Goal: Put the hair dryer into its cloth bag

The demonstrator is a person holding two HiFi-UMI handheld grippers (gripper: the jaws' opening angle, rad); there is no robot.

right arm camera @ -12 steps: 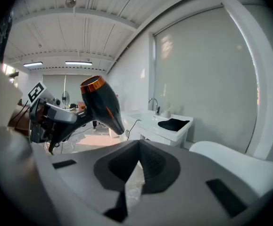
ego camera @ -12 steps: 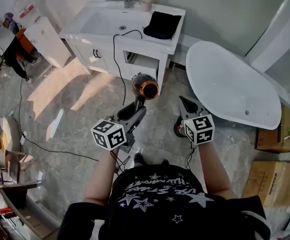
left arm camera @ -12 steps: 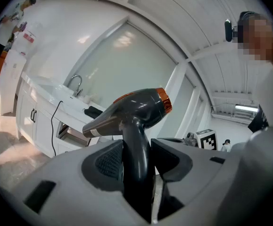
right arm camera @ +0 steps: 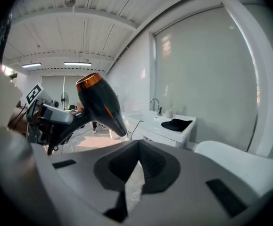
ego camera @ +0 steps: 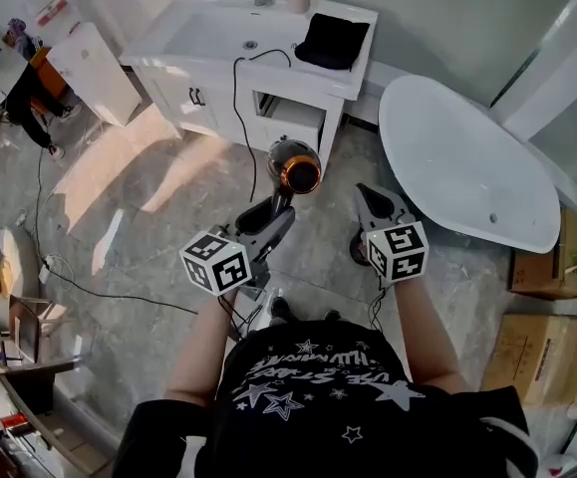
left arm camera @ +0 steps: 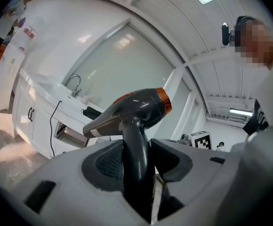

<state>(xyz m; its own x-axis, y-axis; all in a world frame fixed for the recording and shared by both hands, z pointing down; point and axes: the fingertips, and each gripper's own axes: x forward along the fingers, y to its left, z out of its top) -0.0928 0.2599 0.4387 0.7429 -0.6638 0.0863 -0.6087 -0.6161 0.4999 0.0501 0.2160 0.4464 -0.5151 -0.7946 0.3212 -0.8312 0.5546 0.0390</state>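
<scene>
Dryer (ego camera: 293,167) in left gripper (ego camera: 271,217)
Its jaws clench the handle; right gripper (ego camera: 371,199) jaws closed, empty; bag (ego camera: 333,40) at the tabletop's (ego camera: 298,73) right edge.

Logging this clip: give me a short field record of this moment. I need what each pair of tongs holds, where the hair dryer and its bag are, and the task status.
left tongs: shut on the handle of the hair dryer, which is held in the air above the floor
right tongs: shut, empty, beside the dryer and apart from it
hair dryer: dark grey with an orange ring
cloth bag: black, lying on the vanity counter, right of the basin
cord: black, hangs over the counter's front edge
task status: dryer not yet in the bag
</scene>
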